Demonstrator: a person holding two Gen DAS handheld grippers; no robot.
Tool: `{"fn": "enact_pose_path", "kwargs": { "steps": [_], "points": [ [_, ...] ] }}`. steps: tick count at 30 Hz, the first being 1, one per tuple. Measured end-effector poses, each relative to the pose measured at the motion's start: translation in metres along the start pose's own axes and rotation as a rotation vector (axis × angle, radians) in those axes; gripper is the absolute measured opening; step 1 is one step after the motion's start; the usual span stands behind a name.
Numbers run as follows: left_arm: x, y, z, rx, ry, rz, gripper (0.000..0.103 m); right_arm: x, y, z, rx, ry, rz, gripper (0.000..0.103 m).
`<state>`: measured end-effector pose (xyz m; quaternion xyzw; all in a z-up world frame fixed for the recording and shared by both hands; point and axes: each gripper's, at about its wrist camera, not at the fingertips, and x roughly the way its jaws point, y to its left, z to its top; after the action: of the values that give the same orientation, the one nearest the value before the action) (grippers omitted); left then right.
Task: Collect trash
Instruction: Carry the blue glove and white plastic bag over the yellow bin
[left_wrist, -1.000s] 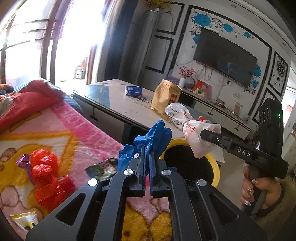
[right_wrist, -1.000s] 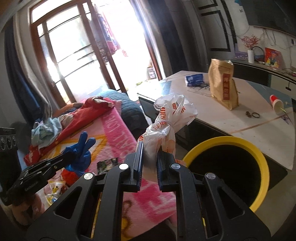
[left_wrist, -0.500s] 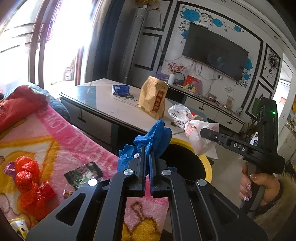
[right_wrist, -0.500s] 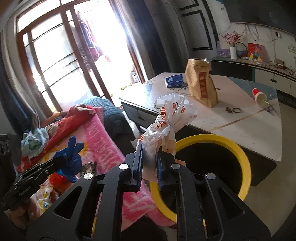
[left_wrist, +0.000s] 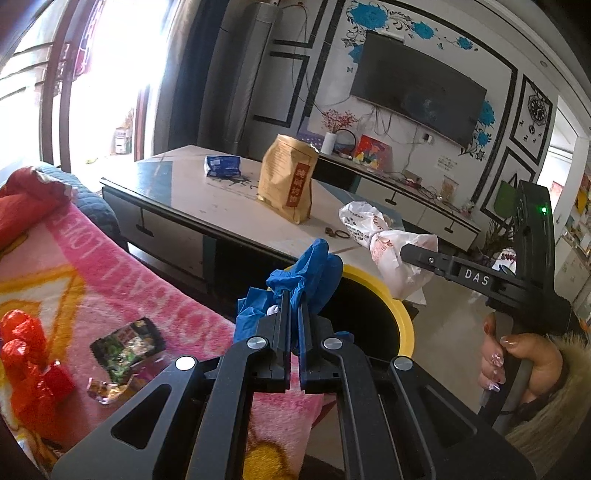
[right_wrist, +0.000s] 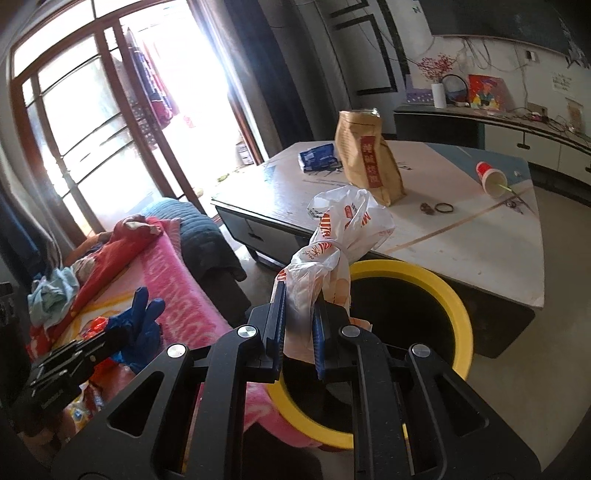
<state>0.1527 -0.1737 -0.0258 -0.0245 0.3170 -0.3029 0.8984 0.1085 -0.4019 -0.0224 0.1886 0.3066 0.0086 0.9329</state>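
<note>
**Both grippers loaded at the bin**

The left gripper (left_wrist: 291, 299) pinches a crumpled blue glove (left_wrist: 306, 273); the right gripper (right_wrist: 298, 299) clamps a knotted white plastic bag (right_wrist: 332, 251). The yellow-rimmed bin (right_wrist: 436, 284) stands just ahead of both, below their tips. Red wrappers (left_wrist: 29, 354) lie on the pink blanket (left_wrist: 122, 273) left of the left gripper.

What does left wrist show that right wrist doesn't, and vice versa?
Left wrist only: the wall TV, a green snack wrapper and red plastic on the pink blanket, and the person's hand on the right gripper's handle.

Right wrist only: a tipped red paper cup on the table, and the glass doors.

Both: left gripper shut on the blue glove, right gripper shut on the white plastic bag, the yellow-rimmed bin, and the brown paper bag.
</note>
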Motion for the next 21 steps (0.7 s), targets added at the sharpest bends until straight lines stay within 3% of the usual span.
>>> {"fn": "enact_pose_path", "kwargs": {
  "steps": [21],
  "points": [
    [0.061,-0.028,-0.015,0.057,0.118,-0.035,0.003,0.003,-0.035,-0.01,0.064,0.077,-0.03,0.008]
  ]
}}
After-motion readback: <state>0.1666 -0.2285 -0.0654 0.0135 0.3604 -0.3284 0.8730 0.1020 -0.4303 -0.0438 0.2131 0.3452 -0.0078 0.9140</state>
